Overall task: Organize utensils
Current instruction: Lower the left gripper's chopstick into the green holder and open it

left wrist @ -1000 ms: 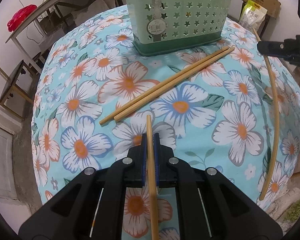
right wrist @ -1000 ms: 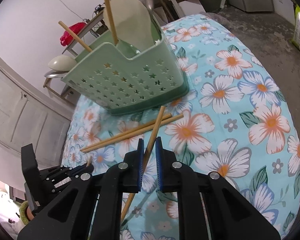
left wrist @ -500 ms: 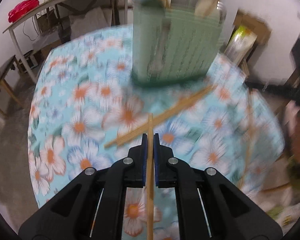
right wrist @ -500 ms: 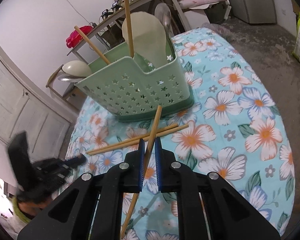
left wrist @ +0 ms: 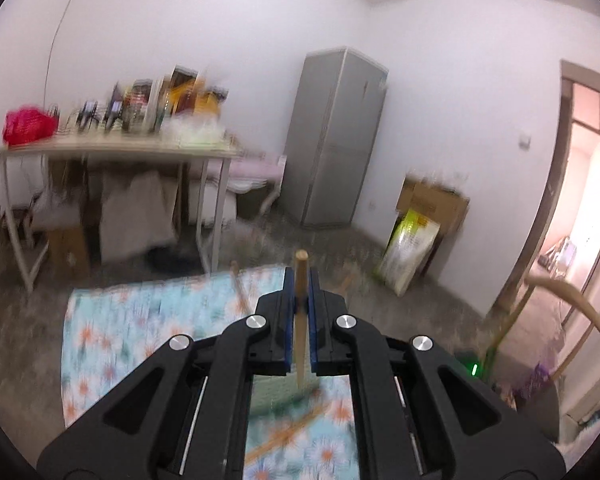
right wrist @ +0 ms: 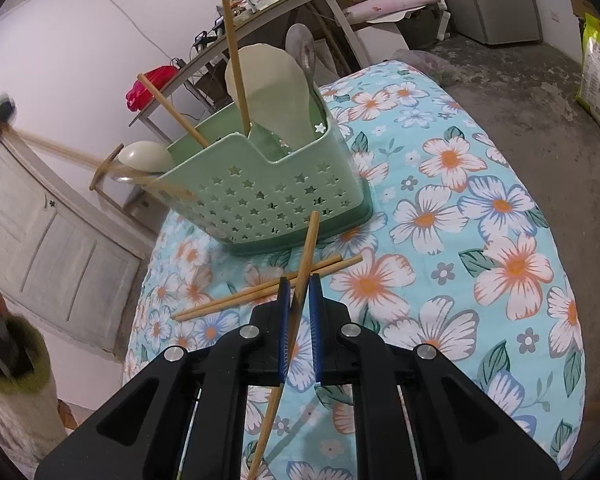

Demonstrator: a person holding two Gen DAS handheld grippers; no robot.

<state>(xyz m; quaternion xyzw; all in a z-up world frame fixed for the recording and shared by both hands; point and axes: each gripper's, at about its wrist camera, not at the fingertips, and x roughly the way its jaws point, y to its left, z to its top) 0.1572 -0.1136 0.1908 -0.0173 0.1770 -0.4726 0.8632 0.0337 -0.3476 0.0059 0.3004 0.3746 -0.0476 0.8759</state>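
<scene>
1. A chopstick (right wrist: 300,280) is pinched in the right gripper (right wrist: 299,304), its jaws nearly shut on it, tip toward the green caddy (right wrist: 268,192).
2. Two loose chopsticks (right wrist: 260,292) lie on the floral tablecloth (right wrist: 480,240) just before the caddy, which holds spoons and chopsticks upright.
3. The left gripper (left wrist: 301,296) clamps another chopstick (left wrist: 301,312); that view is blurred, apparently high above the table.

Utensil caddy (right wrist: 268,200) on the floral-clothed table (right wrist: 480,240), loose chopsticks before it.
Two chopsticks (right wrist: 260,292) lie crossed at the caddy's 6 o'clock; two more chopsticks (right wrist: 236,64), a rice paddle (right wrist: 272,88) and a spoon (right wrist: 300,46) stand inside.
</scene>
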